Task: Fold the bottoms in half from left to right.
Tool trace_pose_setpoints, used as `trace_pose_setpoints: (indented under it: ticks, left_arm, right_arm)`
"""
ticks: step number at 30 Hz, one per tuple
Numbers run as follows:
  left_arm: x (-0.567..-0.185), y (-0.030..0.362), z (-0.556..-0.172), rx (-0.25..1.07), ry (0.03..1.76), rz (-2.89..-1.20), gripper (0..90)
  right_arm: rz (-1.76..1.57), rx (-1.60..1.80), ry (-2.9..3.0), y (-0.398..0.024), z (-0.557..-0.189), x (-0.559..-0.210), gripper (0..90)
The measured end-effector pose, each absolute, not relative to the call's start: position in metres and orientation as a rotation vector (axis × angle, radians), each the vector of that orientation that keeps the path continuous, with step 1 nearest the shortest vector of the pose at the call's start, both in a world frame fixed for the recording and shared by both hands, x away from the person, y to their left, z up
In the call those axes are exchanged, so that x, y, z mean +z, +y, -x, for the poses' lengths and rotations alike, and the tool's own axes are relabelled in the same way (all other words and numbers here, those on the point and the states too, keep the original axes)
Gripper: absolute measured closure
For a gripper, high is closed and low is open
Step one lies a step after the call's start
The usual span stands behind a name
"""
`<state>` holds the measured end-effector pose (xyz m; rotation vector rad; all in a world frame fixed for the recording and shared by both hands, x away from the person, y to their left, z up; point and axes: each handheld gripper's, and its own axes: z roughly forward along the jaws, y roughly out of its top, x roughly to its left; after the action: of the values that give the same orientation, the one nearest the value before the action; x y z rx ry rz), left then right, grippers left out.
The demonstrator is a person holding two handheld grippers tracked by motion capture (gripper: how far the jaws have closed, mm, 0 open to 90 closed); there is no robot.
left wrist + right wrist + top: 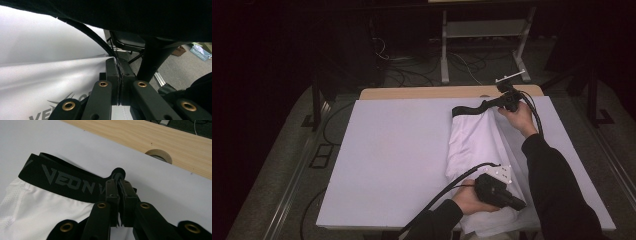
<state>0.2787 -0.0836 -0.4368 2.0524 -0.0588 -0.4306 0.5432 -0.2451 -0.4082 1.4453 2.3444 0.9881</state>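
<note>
White shorts lengthwise down the table, black waistband far, both grippers' fingers pinching opposite ends

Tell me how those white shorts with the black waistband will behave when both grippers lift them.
The white shorts will probably sag between the grips: the fabric already lies in soft folds. They look thin, so likely light. The black waistband, pinched by the right gripper, looks thicker and may hold better than the smooth cloth in the left gripper.
</note>
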Motion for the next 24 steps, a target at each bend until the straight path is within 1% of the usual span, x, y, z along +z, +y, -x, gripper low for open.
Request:
trace_pose_setpoints:
  ticks: [10, 15, 16, 17, 19, 23, 24]
  left_arm:
    - [-0.437, -0.097, -0.279, -0.445, -0.071, -2.040, 87.8]
    - [-0.440, -0.100, -0.281, -0.451, -0.059, -2.036, 87.8]
    - [-0.440, -0.101, -0.282, -0.448, -0.057, -2.039, 87.8]
    - [-0.441, -0.102, -0.282, -0.449, -0.055, -2.039, 87.8]
    - [-0.441, -0.104, -0.282, -0.450, -0.054, -2.043, 87.8]
    - [-0.441, -0.110, -0.281, -0.450, -0.059, -2.052, 87.8]
    - [-0.441, -0.112, -0.281, -0.452, -0.061, -2.057, 87.8]
  right_arm:
    - [-1.427, 0.955, 2.354, -0.248, -0.545, -0.412, 84.6]
    - [-1.467, 0.958, 2.358, -0.251, -0.546, -0.416, 81.1]
    - [-1.454, 0.968, 2.369, -0.251, -0.544, -0.415, 77.0]
    - [-1.454, 0.968, 2.369, -0.251, -0.544, -0.415, 77.0]
    - [-1.437, 0.984, 2.379, -0.252, -0.540, -0.413, 73.7]
    - [-1.412, 1.019, 2.364, -0.254, -0.531, -0.406, 62.6]
    - [-1.401, 1.031, 2.361, -0.254, -0.529, -0.404, 58.2]
